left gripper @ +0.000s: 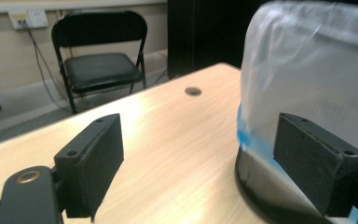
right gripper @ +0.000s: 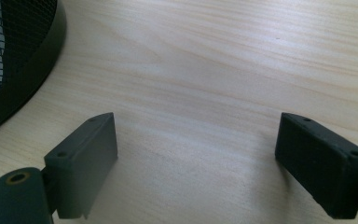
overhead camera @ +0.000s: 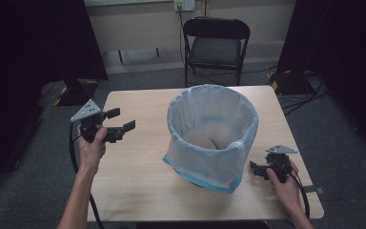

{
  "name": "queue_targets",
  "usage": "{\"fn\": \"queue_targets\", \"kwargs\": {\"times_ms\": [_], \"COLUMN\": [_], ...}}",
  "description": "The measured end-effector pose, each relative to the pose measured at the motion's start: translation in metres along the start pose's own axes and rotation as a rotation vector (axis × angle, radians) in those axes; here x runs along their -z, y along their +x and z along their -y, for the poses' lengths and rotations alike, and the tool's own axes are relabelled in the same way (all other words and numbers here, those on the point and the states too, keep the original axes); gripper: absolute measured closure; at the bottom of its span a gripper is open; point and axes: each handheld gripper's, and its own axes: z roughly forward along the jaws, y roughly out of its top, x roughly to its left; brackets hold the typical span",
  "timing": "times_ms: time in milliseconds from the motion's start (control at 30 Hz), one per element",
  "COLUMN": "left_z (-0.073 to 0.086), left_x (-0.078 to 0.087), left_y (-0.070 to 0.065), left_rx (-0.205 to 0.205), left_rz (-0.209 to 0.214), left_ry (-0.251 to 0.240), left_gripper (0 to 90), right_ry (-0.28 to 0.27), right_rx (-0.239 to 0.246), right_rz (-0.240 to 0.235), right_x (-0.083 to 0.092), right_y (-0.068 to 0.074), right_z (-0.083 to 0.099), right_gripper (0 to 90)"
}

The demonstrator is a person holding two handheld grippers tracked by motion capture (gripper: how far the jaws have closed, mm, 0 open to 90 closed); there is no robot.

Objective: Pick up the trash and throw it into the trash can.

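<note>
A black mesh bin lined with a pale blue-white bag stands in the middle of the wooden table. My left gripper is held above the table's left side, open, jaws pointing toward the bin, nothing between them. My right gripper hovers low beside the bin's right base, open and empty. In the right gripper view the bin's black mesh base curves at the upper left, and both jaws stand wide apart over bare wood.
A black folding chair stands beyond the table's far edge. Dark curtains hang at both sides, and cables lie on the floor at right. A small round hole marks the tabletop near its far edge.
</note>
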Motion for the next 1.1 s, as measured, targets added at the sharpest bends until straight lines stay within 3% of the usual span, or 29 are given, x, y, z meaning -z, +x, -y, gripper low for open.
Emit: {"fn": "queue_targets", "kwargs": {"times_ms": [200,267,467,667,867,1033,1100], "left_z": [0.023,0.034,0.064,0.095,0.12,0.143,0.148], "left_x": [0.003,0.004,0.007,0.003,-0.003,-0.013,-0.016], "left_y": [0.001,0.001,0.002,0.002,-0.001,-0.004,-0.005], "left_rx": [0.018,0.019,0.039,0.028,0.04,0.103,0.102], "left_rz": [-0.038,-0.071,-0.091,-0.158,-0.158,-0.132,-0.123], "left_ry": [0.039,0.069,0.13,0.209,0.275,0.313,0.337], "left_gripper": [15.9,15.9,15.9,15.9,15.9,15.9,15.9], "right_ry": [0.0,0.0,0.0,0.0,0.0,0.0,0.0], "right_rx": [0.001,0.001,0.001,0.001,0.001,0.001,0.001], "right_rz": [0.0,0.0,0.0,0.0,0.0,0.0,0.0], "right_x": [0.0,0.0,0.0,0.0,0.0,0.0,0.0], "right_y": [0.0,0.0,0.0,0.0,0.0,0.0,0.0], "right_z": [0.0,0.0,0.0,0.0,0.0,0.0,0.0], "right_gripper": [12.2,12.2,12.2,12.2,12.2,12.2,12.2]}}
